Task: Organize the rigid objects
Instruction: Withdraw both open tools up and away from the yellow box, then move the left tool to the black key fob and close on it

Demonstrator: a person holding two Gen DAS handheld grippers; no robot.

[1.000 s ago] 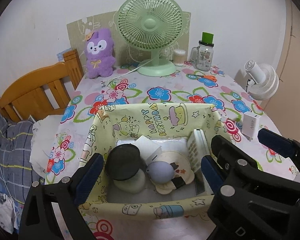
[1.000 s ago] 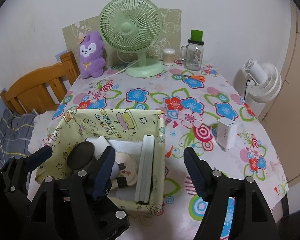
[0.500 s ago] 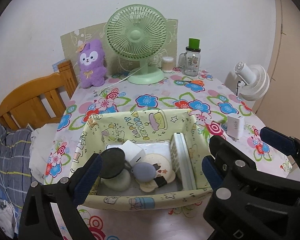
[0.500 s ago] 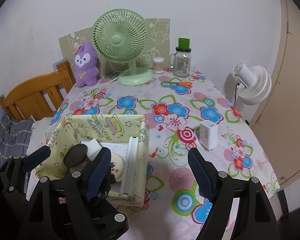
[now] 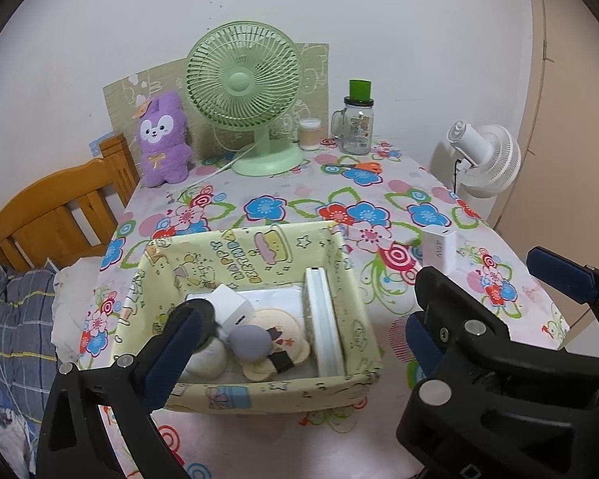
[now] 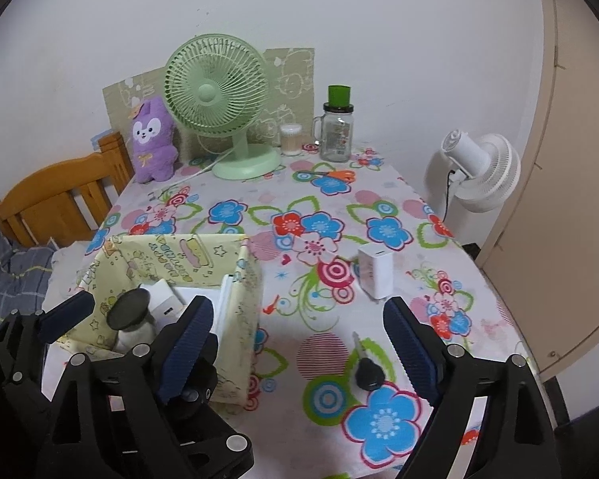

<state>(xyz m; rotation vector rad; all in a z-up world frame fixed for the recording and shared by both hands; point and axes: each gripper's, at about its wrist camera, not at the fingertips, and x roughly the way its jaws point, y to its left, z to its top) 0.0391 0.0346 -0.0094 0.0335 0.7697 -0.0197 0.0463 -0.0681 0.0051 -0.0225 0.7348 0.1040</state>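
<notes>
A yellow fabric storage box [image 5: 255,393] [image 6: 243,279] sits on the flowered table. It holds a white charger cube [image 5: 233,305], a grey round object [image 5: 251,341], a round cartoon mirror [image 5: 287,339], a black-lidded jar [image 6: 129,313] and an upright white slab [image 5: 323,319]. A white power adapter [image 5: 439,249] [image 6: 375,275] stands on the table right of the box. A black car key [image 6: 367,371] lies near the front edge. My left gripper [image 5: 299,343] is open and empty over the box's front. My right gripper [image 6: 299,343] is open and empty, right of the box.
A green desk fan [image 5: 245,95], purple plush [image 5: 163,139], cotton-swab jar [image 5: 309,133], glass mug jar with green lid [image 5: 357,123] and orange scissors [image 5: 355,166] stand along the far edge. A white floor fan [image 5: 487,159] is beyond the right edge, a wooden bed frame [image 5: 60,215] on the left.
Both grippers have pulled back and up from the box. The black key has come into the right wrist view. The objects themselves have not moved.
</notes>
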